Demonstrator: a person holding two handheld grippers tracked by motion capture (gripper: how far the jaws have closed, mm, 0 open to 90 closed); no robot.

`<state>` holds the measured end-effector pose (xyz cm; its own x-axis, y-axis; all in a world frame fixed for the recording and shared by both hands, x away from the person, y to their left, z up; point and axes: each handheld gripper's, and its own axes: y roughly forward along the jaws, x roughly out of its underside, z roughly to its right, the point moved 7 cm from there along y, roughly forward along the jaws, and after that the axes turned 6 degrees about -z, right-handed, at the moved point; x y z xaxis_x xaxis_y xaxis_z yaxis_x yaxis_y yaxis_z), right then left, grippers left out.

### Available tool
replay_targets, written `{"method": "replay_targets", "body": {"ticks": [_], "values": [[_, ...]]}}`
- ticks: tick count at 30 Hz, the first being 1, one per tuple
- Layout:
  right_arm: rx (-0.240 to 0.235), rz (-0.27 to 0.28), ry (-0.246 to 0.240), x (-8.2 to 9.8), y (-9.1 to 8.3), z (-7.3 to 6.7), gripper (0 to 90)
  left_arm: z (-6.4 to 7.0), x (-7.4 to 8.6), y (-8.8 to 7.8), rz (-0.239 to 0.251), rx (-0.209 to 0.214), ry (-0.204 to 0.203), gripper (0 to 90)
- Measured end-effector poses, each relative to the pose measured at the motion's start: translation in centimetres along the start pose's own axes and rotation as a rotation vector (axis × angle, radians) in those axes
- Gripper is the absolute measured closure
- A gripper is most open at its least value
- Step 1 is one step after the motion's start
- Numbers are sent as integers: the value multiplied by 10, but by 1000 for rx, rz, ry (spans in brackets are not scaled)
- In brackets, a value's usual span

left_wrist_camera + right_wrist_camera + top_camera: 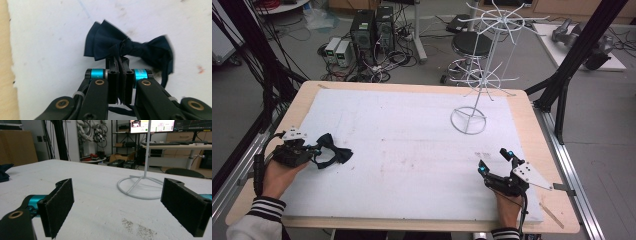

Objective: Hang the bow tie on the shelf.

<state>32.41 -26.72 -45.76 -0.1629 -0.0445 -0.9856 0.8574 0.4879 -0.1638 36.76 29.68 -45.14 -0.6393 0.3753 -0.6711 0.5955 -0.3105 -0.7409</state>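
A dark navy bow tie [333,151] lies at the left of the white foam sheet [412,150]. My left gripper [314,152] is shut on it: in the left gripper view the black pads [121,75] pinch the strap just below the bow tie [130,47], at its centre knot. My right gripper [495,161] rests near the front right of the sheet, jaws wide open with nothing between them, and faces the white wire rack [477,65]. In the right gripper view the rack's ring base [141,186] lies ahead of the pads [58,206].
The white wire rack's prongs spread out at two levels above its base at the back right. The wooden table edge [542,150] runs just right of the foam sheet. Black frame struts [572,60] rise beyond the table's right side. Computers and cables lie on the floor behind.
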Motion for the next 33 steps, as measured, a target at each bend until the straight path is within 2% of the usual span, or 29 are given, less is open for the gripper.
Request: {"method": "replay_targets", "body": {"ticks": [4,8,14,20,26,33], "values": [[0,1,1,0,0,0,105,8,-8,-6,59,32,14,867],[2,6,-3,0,0,0,105,16,-15,-9,123,70,-7,869],[1,4,-1,0,0,-1,106,26,-23,-9,166,85,3,869],[1,4,0,0,0,-1,105,39,-33,-11,209,126,18,868],[2,5,-4,0,0,-1,105,57,-50,-15,266,177,24,869],[2,3,-1,0,0,-1,105,78,-72,-19,327,220,53,869]]}}
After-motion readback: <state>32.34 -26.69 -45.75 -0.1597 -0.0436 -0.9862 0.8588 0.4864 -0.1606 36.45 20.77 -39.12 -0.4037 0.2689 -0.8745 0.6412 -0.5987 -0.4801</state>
